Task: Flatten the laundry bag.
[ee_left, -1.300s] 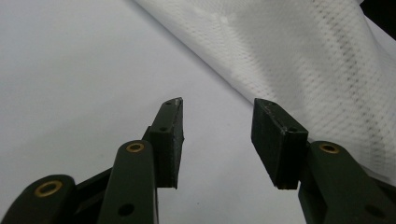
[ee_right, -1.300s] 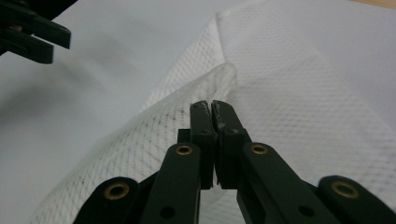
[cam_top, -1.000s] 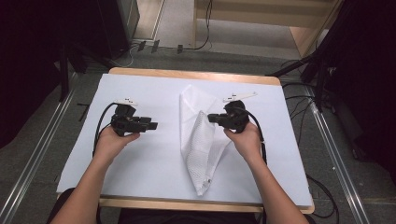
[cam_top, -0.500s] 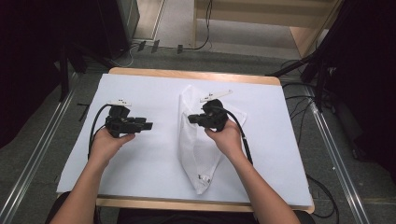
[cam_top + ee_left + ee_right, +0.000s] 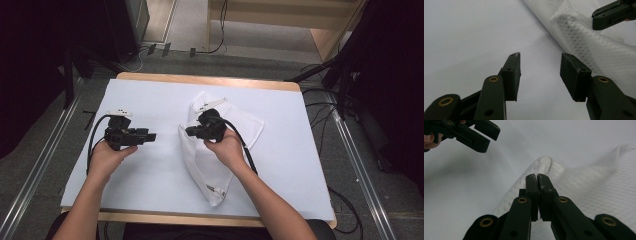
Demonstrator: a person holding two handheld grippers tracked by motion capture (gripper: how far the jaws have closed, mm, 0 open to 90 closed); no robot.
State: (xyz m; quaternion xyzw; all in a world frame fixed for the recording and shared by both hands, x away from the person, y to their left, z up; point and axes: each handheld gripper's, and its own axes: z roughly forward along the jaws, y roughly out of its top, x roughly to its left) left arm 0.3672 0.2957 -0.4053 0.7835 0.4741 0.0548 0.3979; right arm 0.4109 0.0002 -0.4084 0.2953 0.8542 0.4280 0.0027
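We found the white mesh bag (image 5: 220,155) lying on the white sheet (image 5: 150,185) that covered the table (image 5: 210,80), a little right of the middle, partly folded over itself, its narrow end with a small zipper pull (image 5: 216,189) pointing toward the near edge. One fold rose in a soft ridge along its left side.

Our right gripper (image 5: 189,131) hovered over that left fold, its jaws pressed tight together. In the right gripper view the pads met with no gap, and we could not tell whether any mesh was caught between them; the cloth bulged just beyond the tips (image 5: 537,177).

Our left gripper (image 5: 152,136) stood just beside the bag's left edge, over bare sheet, pointing toward the right gripper. Its jaws were spread and had just been opening wider, with nothing between them; in the left gripper view only the sheet showed in the gap (image 5: 540,72), the mesh running past the right pad.

Both cables trailed back over the sheet. Grey floor and metal rails (image 5: 35,180) flanked the table.
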